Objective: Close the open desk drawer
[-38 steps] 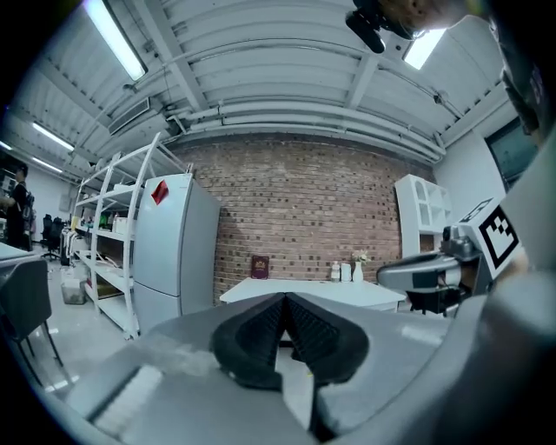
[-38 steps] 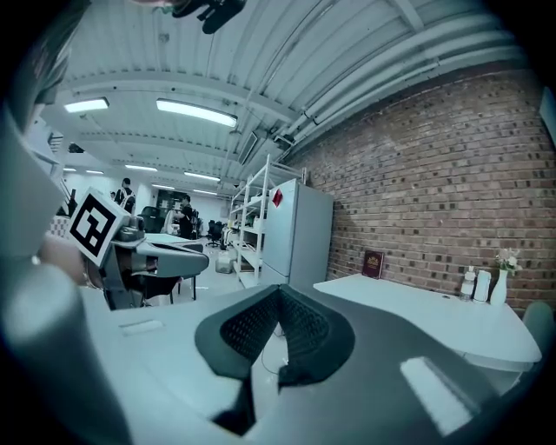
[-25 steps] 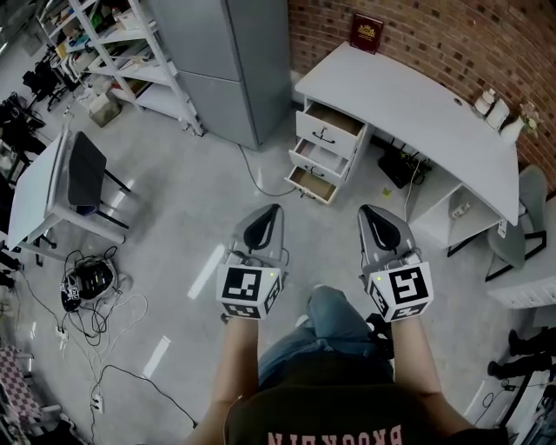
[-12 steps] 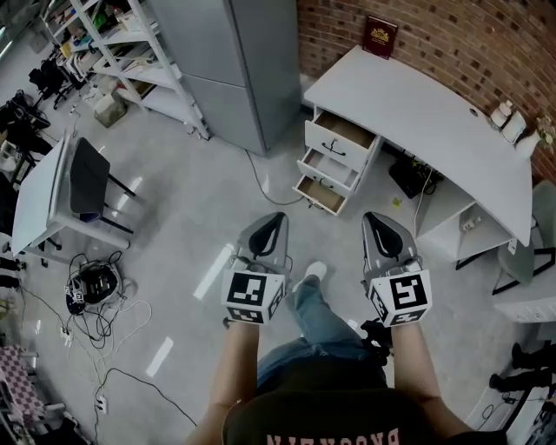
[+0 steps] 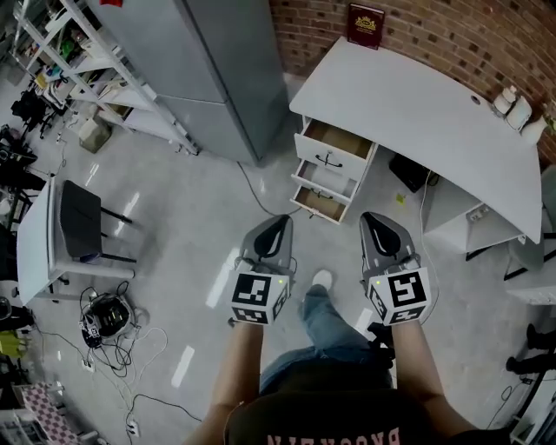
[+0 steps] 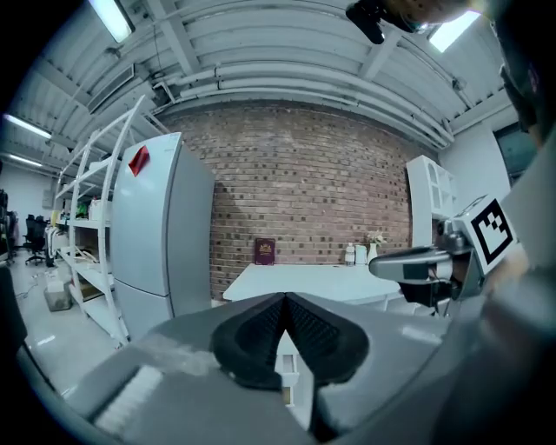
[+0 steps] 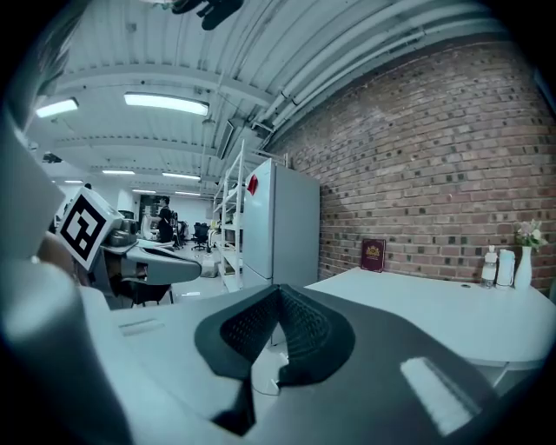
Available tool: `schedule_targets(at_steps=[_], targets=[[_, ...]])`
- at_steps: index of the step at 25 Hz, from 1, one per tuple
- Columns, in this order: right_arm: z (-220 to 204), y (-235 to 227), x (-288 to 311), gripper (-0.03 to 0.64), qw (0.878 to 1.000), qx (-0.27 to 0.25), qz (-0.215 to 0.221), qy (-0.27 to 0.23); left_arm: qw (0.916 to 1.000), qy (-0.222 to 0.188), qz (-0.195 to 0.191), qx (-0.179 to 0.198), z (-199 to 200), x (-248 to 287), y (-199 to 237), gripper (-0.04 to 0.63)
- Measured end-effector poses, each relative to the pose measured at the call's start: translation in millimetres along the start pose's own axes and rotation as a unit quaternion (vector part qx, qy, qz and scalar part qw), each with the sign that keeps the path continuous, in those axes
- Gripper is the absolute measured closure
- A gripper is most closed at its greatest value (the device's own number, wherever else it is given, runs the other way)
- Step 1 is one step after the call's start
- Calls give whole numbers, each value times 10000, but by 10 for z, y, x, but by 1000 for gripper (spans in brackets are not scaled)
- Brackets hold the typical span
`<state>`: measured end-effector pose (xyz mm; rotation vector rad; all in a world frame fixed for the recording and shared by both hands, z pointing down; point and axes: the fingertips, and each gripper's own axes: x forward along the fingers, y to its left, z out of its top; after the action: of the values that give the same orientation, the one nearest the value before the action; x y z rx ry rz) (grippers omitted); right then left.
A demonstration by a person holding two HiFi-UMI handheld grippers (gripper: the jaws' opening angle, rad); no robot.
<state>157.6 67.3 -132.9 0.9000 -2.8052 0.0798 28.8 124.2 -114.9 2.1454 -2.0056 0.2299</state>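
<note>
The left gripper point(image 5: 276, 223) and the right gripper point(image 5: 374, 219) are held side by side in front of the person, both pointing toward the desk point(image 5: 417, 104). Each gripper's jaws are pressed together with nothing between them, as both gripper views show point(image 6: 285, 300) point(image 7: 278, 291).

The desk stands against the brick wall point(image 5: 452, 35), and its white surface has a long curved front edge. Under the near left corner of that surface, three drawers stand pulled out in steps. The top drawer point(image 5: 335, 139) shows a brown inside, the middle drawer point(image 5: 323, 180) sits below it, and the bottom drawer point(image 5: 318, 204) reaches farthest out over the floor point(image 5: 191, 200). Both grippers are well apart from the drawer fronts, with a strip of bare floor between.

A tall grey cabinet point(image 5: 217, 78) stands just left of the desk, leaving a narrow gap at the corner. A thin cable point(image 5: 254, 187) runs along the floor from the cabinet toward the bottom drawer. The person's shoe point(image 5: 321, 280) rests on the floor between the two grippers. To the left the floor is open as far as a small table with a chair point(image 5: 80, 222), with a tangle of cables point(image 5: 113, 317) near it. A dark red book point(image 5: 365, 24) stands on the desk against the wall.
</note>
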Motion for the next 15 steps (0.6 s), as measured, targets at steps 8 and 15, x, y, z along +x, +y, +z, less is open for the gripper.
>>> schedule_targets(at_steps=[8,15], targets=[[-81,-442,657,617,9988,304,-306,218,9981,390,-476,22,10,893,327,600],[-122,-781,988,617,9970,355,-589,353,9965,463,-664,190,29,1411,476,598]])
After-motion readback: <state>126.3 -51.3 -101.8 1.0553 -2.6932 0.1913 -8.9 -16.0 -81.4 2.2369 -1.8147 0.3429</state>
